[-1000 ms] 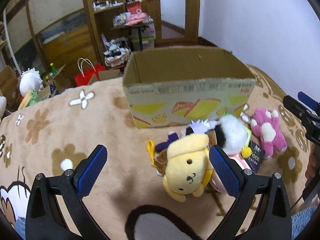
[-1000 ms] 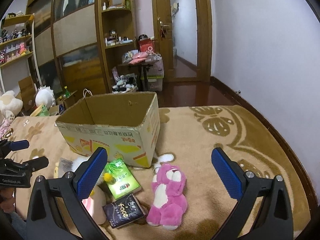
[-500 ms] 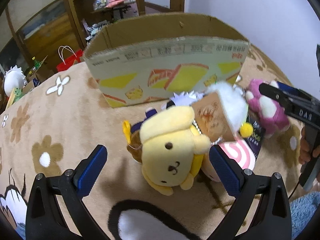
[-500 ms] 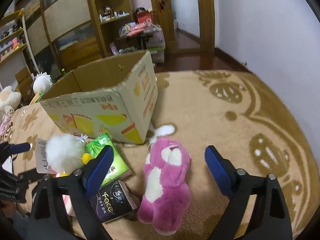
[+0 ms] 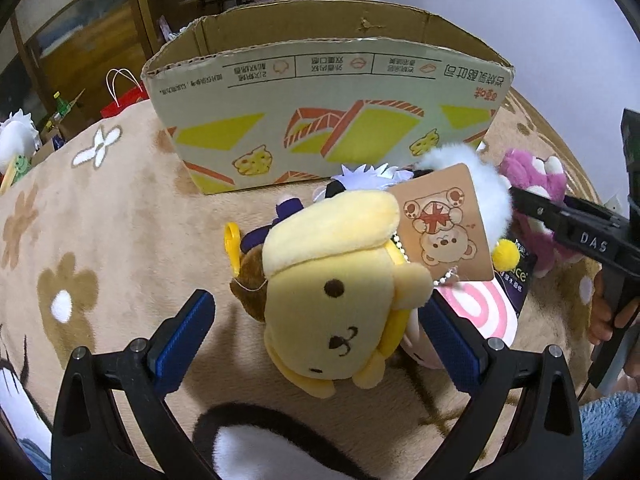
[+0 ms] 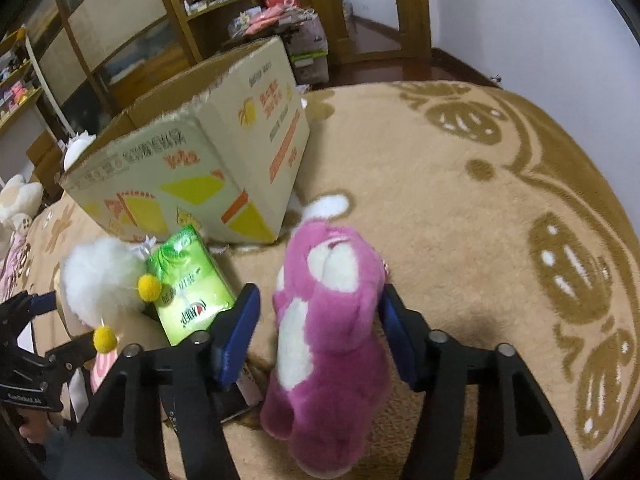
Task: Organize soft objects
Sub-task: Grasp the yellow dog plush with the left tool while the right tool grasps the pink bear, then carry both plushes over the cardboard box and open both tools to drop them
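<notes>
— Left gripper (image 5: 320, 332)? We log its jaws open around the yellow plush (image 5: 340, 292), face up, head far, near the box (image 5: 328, 120).

— Right gripper (image 6: 318, 336): jaws open astride the pink plush (image 6: 332, 320), lengthwise near-to-far, head far.

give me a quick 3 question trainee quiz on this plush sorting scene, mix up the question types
1. True or false: the left gripper is shut on the yellow dog plush.
2. Which toy sits between the right gripper's fingers? A) the white fluffy toy B) the pink bear plush C) the green tissue pack
3. Fill in: the cardboard box stands upright with its top ____.

Key
1. False. Its fingers are spread on either side of the plush, with a clear gap on the left side.
2. B. The fingers flank the bear; whether they already press on it is unclear.
3. open
</notes>
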The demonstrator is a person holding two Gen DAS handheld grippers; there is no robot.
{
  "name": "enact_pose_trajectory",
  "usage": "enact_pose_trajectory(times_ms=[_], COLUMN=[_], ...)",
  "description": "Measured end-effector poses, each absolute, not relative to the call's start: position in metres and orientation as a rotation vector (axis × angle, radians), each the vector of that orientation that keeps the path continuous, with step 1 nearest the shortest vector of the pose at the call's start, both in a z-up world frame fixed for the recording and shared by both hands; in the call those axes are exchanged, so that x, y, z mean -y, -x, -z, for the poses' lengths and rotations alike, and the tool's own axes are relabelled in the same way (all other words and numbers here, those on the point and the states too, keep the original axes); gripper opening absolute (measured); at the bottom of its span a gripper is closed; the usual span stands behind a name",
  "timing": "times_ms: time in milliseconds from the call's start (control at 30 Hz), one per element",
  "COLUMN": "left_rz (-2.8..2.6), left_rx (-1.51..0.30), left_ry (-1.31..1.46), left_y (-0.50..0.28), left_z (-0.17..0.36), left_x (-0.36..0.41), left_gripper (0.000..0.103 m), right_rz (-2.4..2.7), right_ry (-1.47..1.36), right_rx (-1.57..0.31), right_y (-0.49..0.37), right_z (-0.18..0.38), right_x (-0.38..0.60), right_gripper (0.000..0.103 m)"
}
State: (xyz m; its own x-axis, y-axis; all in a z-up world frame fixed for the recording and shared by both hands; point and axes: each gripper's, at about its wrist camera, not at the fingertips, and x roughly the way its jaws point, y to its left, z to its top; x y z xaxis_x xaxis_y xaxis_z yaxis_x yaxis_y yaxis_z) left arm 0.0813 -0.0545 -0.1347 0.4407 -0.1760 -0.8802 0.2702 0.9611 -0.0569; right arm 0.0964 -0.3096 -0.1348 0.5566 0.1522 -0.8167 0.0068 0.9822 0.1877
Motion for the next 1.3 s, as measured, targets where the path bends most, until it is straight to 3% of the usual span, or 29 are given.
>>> enact_pose_trajectory(times_ms=[100, 267, 400, 800, 1300], left_rz=[0.300, 0.321, 0.325, 0.266, 0.127], left_rx=[-1.085, -1.090, -1.094, -1.036, -0.746], left_ry=[-0.088, -0.079, -0.057, -0.043, -0.031], left_y=[-0.081, -0.079, -0.078, -0.067, -0.046], left_z=[0.136, 0.135, 0.133, 0.112, 0.043], left_x=[0.054, 0.056, 0.054, 0.040, 0.008], left_gripper=[0.087, 0.072, 0.066, 0.065, 0.065], right_rz=[-0.085, -0.085, -0.083, -0.079, -0.104], right_ry=[-0.174, -0.170, -0.150, -0.140, -0.087], right_rx=[-0.991, -1.003, -1.002, -0.971, -0.771], right_y=[-0.097, -0.096, -0.094, -0.084, -0.051], right_z=[0.138, 0.139, 0.137, 0.122, 0.064], right_x=[0.310, 0.310, 0.307, 0.304, 0.292], right_gripper=[0.054, 0.050, 0.048, 0.048, 0.041])
